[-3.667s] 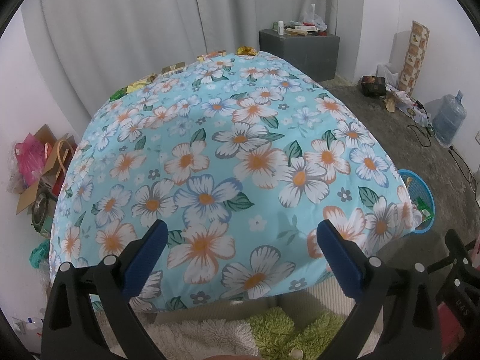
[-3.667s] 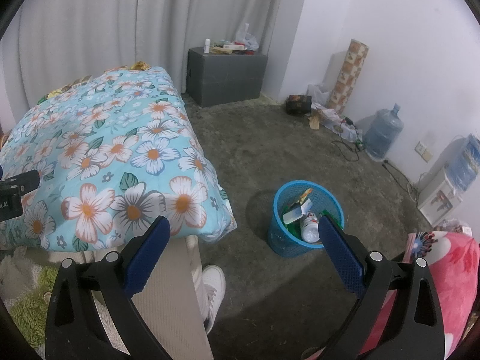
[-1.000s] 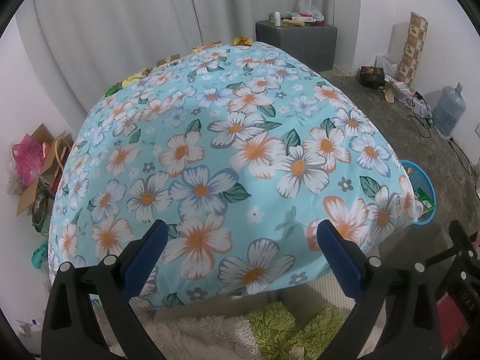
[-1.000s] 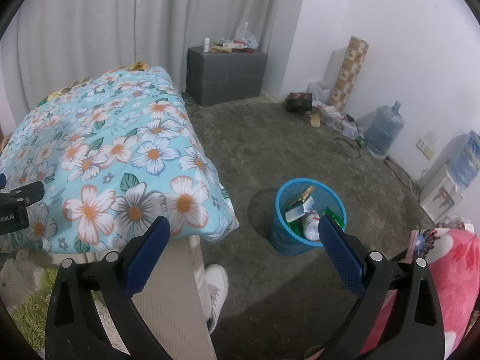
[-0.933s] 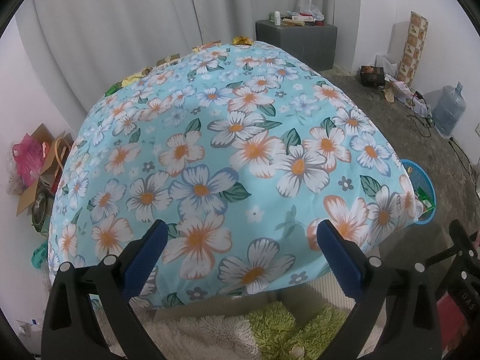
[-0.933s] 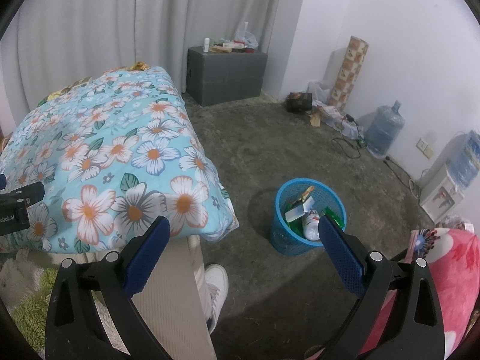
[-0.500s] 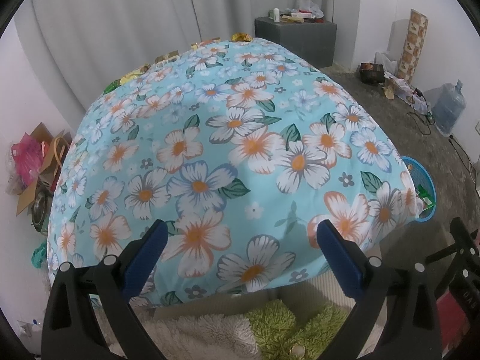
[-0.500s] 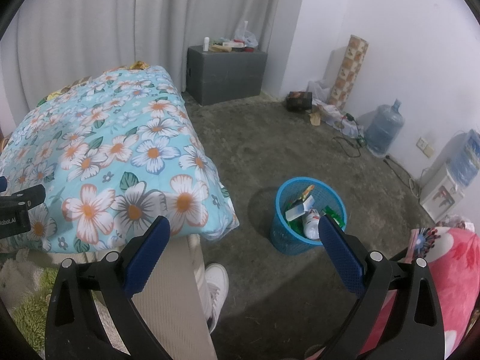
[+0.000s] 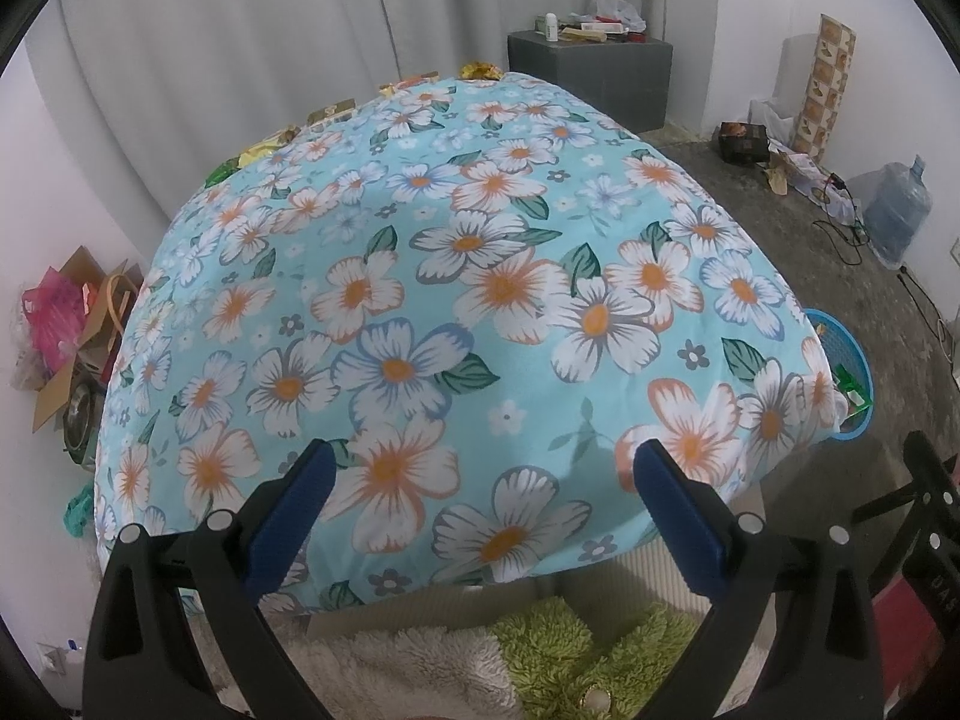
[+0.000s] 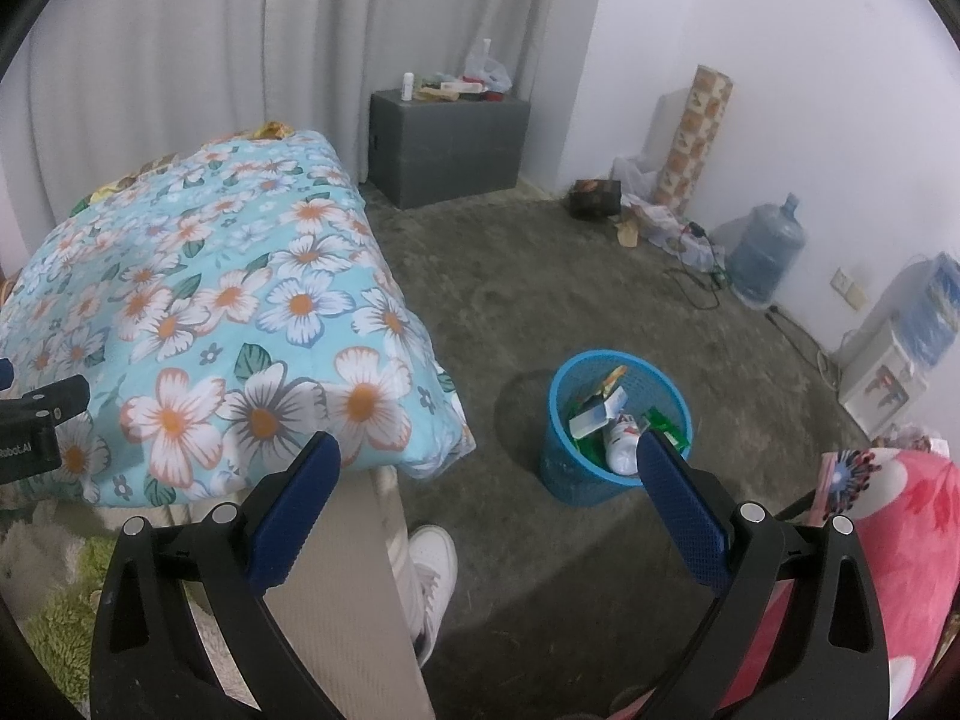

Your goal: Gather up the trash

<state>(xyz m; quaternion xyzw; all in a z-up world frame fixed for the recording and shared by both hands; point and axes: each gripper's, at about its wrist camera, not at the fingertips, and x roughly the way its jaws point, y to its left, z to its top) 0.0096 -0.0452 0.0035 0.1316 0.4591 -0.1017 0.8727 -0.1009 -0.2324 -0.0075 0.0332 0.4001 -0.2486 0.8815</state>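
Smooth printed cloth bedspread (image 9: pixel 456 300), blue plastic mesh basket (image 10: pixel 576 480), rough matt floor (image 10: pixel 540 276).

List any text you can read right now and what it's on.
"obotAI", start cut off: on the left gripper's body, at the right wrist view's left edge.
Partly legible, maybe "UAS": on the dark frame.
Bin packaging: too small.
Water dispenser graphics: blurred.

The quilt (image 9: pixel 456 276) hid most of the basket (image 9: pixel 840 354) and the wrappers (image 9: pixel 336 111) behind it, while items on the cabinet (image 10: pixel 450 120) were too small to tell.
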